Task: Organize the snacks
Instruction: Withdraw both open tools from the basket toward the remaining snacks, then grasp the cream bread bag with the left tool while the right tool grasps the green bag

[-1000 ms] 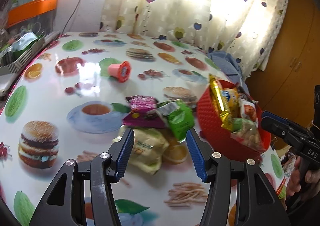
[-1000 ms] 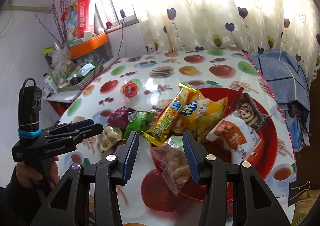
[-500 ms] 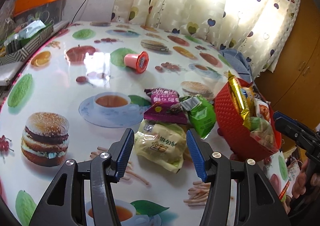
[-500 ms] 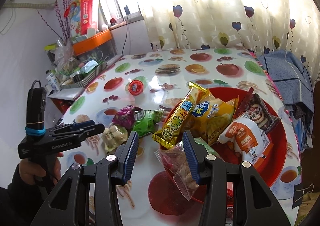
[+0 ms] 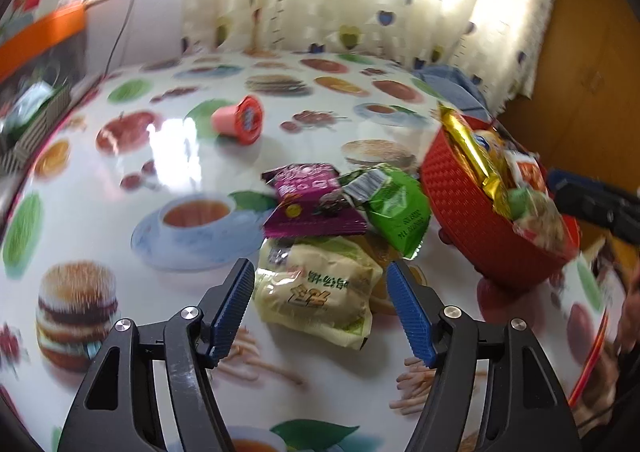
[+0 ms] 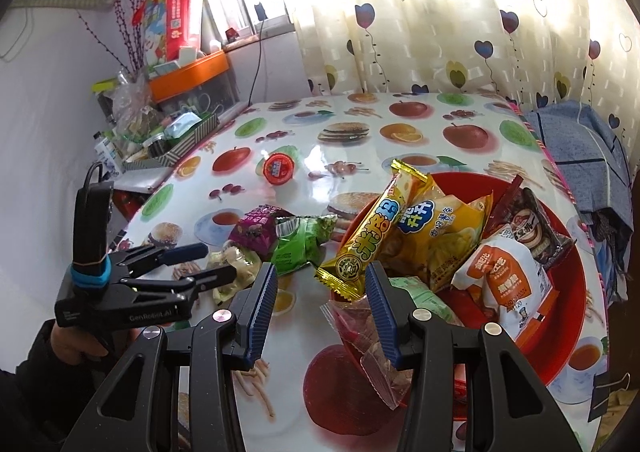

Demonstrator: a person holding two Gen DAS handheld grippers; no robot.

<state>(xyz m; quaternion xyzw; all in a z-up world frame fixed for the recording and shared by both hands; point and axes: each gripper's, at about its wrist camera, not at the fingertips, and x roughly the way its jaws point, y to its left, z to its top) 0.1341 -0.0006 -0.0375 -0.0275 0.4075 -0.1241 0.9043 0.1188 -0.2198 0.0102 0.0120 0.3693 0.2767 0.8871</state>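
The round red plastic basket (image 6: 576, 292) at the right of the right wrist view is heaped with snack packets: a long gold bar wrapper (image 6: 376, 236) leaning over its left rim, a yellow chip bag (image 6: 444, 236), an orange-and-white pouch (image 6: 504, 272), a dark biscuit pack (image 6: 528, 224) and a clear bag (image 6: 368, 344) spilling over the near rim. Left of it on the desk (image 5: 120, 180), covered in glossy food-print oilcloth, lie a purple packet (image 5: 312, 200), a green packet (image 5: 396, 208) and a pale yellow bun packet (image 5: 316, 292), with a pink jelly cup (image 5: 240, 118) on its side farther back. The left gripper (image 5: 320, 308) has just been opening; its fingers straddle the bun packet without touching. The right gripper (image 6: 320, 304) stands partly open, empty, by the basket's near rim. Heart-print curtains (image 6: 440, 12) hang behind.
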